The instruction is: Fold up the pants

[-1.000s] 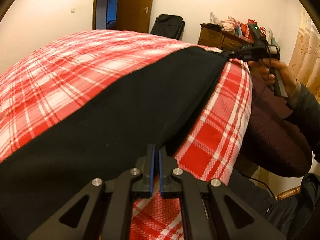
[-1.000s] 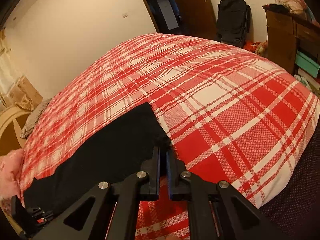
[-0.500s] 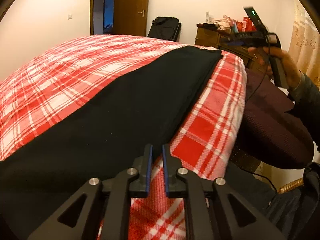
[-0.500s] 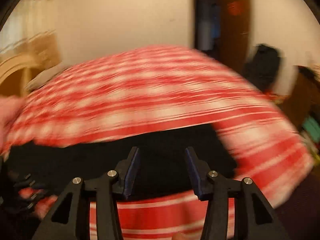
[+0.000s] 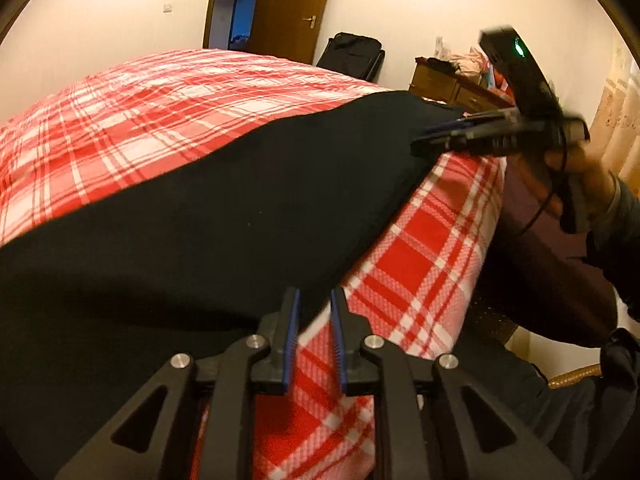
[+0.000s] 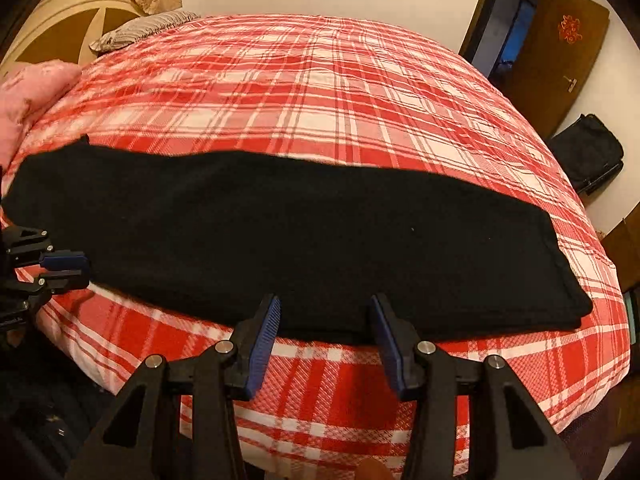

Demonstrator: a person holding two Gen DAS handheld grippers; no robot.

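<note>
Black pants (image 6: 288,232) lie flat in a long folded strip along the near edge of the bed; they also show in the left wrist view (image 5: 200,208). My left gripper (image 5: 313,300) is open a little, empty, just off the pants' near edge; it also shows at the left of the right wrist view (image 6: 64,268). My right gripper (image 6: 325,308) is wide open and empty at the pants' near long edge; in the left wrist view it (image 5: 432,136) hovers by the far end.
The bed carries a red and white plaid cover (image 6: 320,92). Pillows (image 6: 32,92) and a headboard (image 6: 72,24) are at the left. A door (image 5: 296,8), a black bag (image 5: 352,56) and a wooden dresser (image 5: 452,84) stand beyond the bed.
Both grippers have opened and let go of the pants. The right gripper swung round from the pants' end to face the long edge; the left backed off slightly.
</note>
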